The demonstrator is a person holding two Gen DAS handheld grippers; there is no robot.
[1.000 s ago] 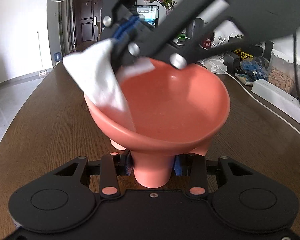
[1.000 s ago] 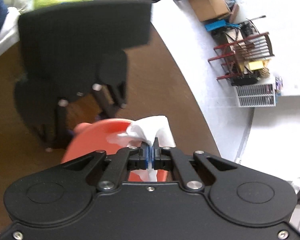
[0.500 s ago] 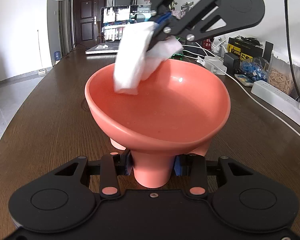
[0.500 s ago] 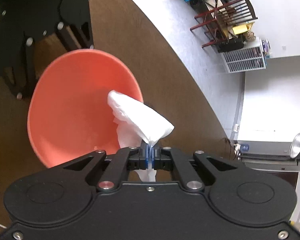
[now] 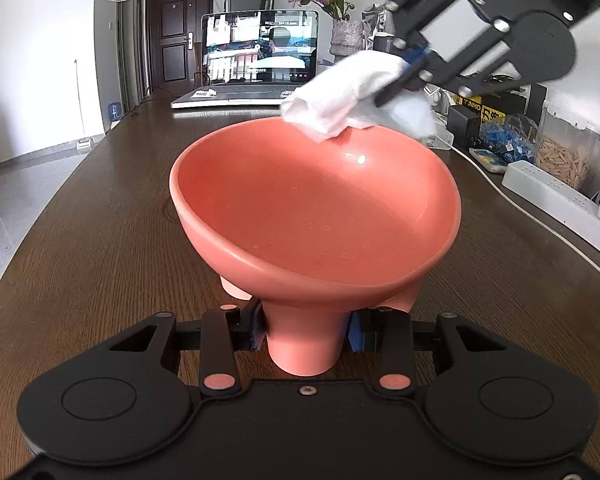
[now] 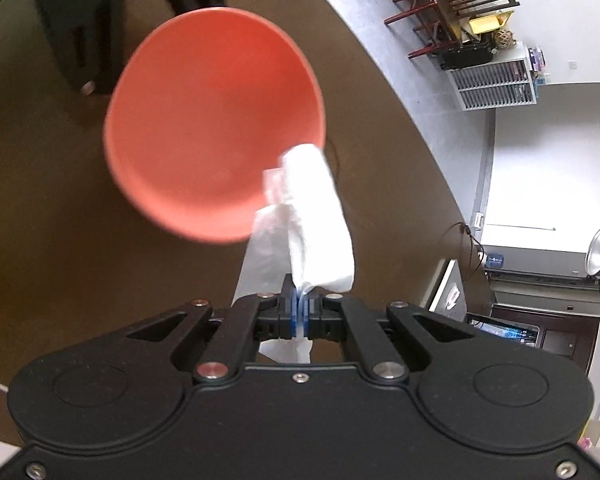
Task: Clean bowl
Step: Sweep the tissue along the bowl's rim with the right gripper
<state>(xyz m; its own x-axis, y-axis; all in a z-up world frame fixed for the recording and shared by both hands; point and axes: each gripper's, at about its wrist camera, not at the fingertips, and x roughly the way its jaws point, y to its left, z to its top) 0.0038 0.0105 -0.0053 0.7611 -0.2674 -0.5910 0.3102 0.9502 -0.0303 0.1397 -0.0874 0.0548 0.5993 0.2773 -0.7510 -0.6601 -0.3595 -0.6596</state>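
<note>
A salmon-pink bowl (image 5: 316, 208) with stubby legs stands on the dark wooden table (image 5: 100, 240). My left gripper (image 5: 306, 334) is shut on the bowl's near leg and holds it. My right gripper (image 6: 300, 314) is shut on a white tissue (image 6: 312, 236). In the left wrist view the tissue (image 5: 348, 94) hangs above the bowl's far right rim, clear of the inside. In the right wrist view the bowl (image 6: 212, 132) lies below and ahead, with the tissue over its near rim. The bowl's inside shows a few faint specks.
An open laptop (image 5: 260, 68) and a vase of flowers (image 5: 346, 36) stand at the far end of the table. A white power strip (image 5: 560, 200), cables, a black box and a container of small pieces (image 5: 564, 156) line the right edge.
My right gripper has lifted the tissue out of the bowl and carried it from the left rim across to above the far right rim. The left gripper and bowl have not moved.
</note>
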